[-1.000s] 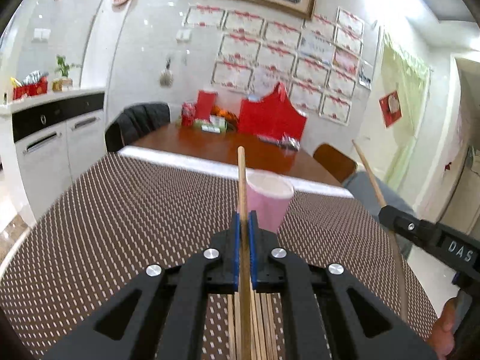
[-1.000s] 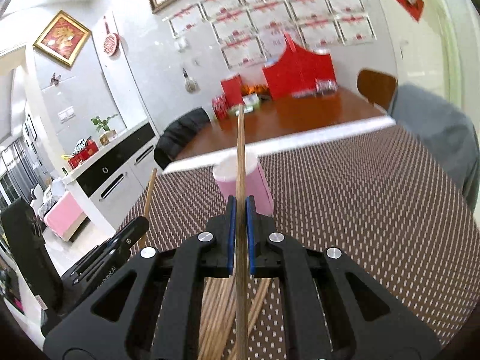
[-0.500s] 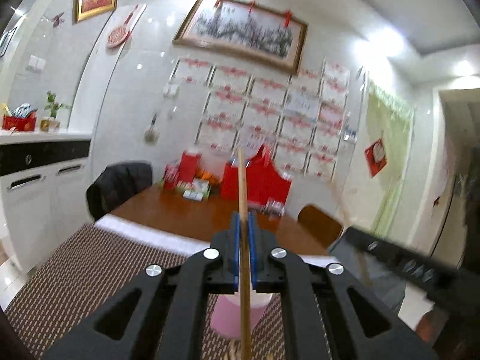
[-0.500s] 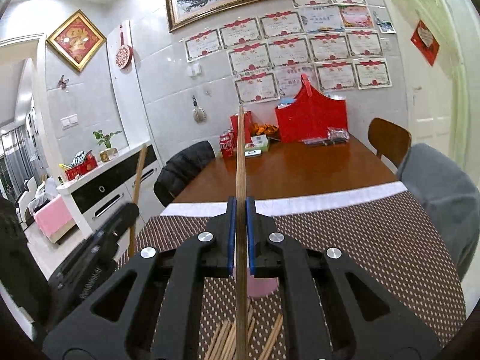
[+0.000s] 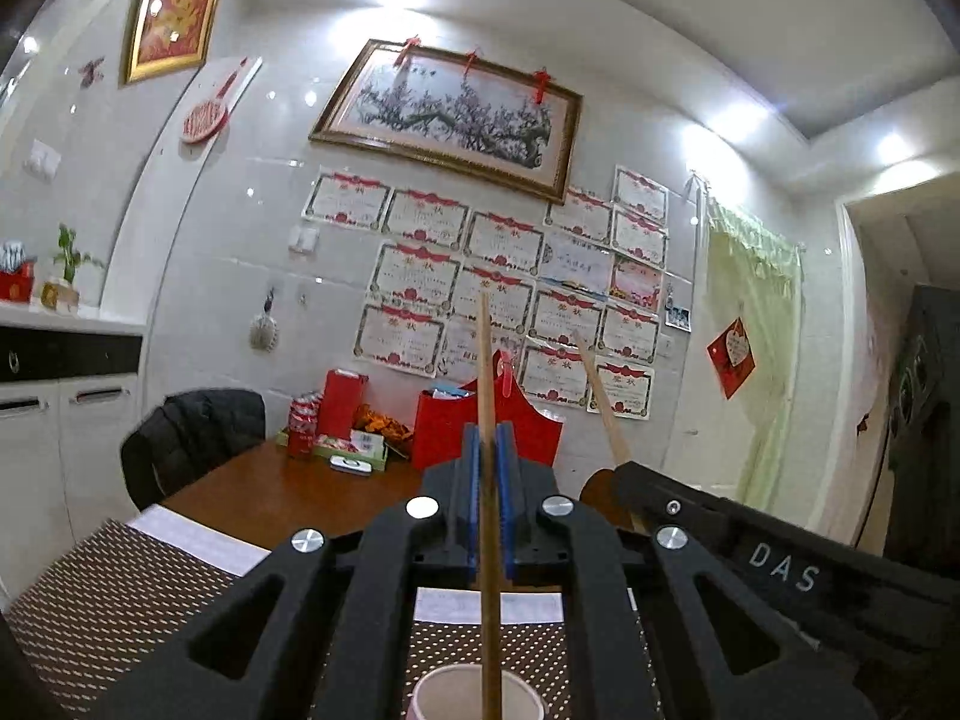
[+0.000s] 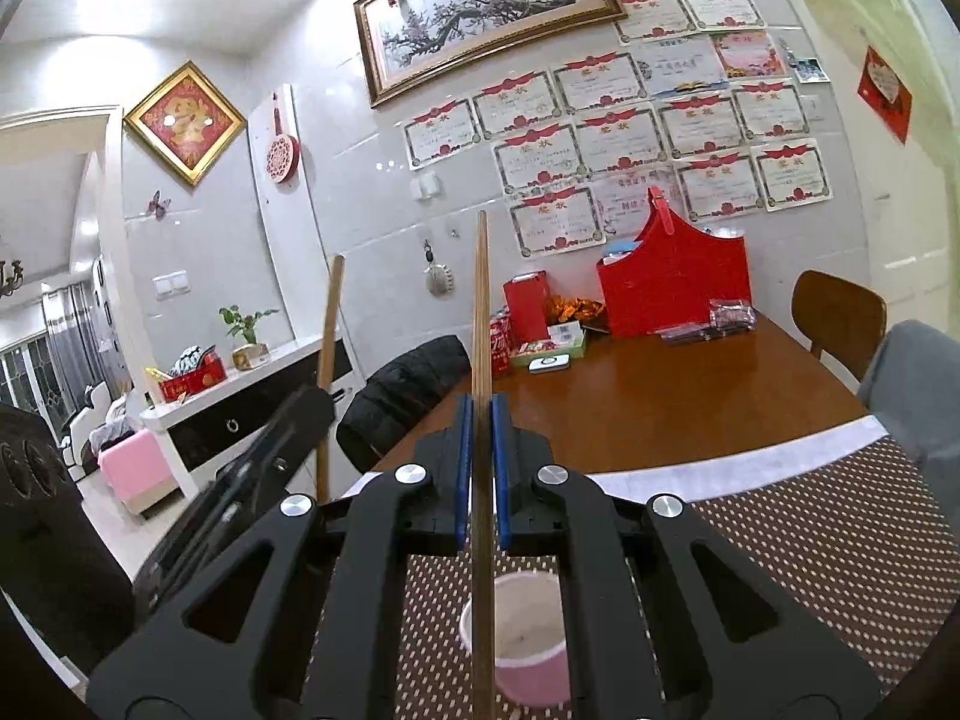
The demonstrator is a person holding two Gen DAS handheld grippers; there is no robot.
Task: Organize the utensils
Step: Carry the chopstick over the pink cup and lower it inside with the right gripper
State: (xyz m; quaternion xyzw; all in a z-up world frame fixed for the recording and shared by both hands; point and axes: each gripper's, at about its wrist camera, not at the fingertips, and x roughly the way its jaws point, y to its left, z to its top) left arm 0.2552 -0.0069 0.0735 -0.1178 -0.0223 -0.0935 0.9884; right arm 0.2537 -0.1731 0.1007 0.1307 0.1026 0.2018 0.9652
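While both tools pointed roughly level over the desk [image 6: 840,534] with its brown dotted woven mat, each stood clamped on a single chopstick. The left tool [image 5: 487,462] had its blue-padded jaws pressed together on a slender, pale-brown wooden chopstick [image 5: 487,396], a straight round stick that ran up between the pads and past them, its blunt end showing against the wall of certificates. Its lower length passed back under the camera, crossing above the open mouth of a pink paper cup with a white inside [image 5: 456,690] that stood on the mat below. The right tool [image 6: 480,438] gripped a second wooden chopstick [image 6: 480,324], the same plain smooth wood though somewhat darker in that view, likewise upright in the picture and lined up with the cup [image 6: 528,642] beneath it. In the left view the right tool's black body, lettered DAS, came in from the right with its stick slanting upward; in the right view the left tool's body came in from the left, its stick rising near-vertical. Neither stick touched the cup.
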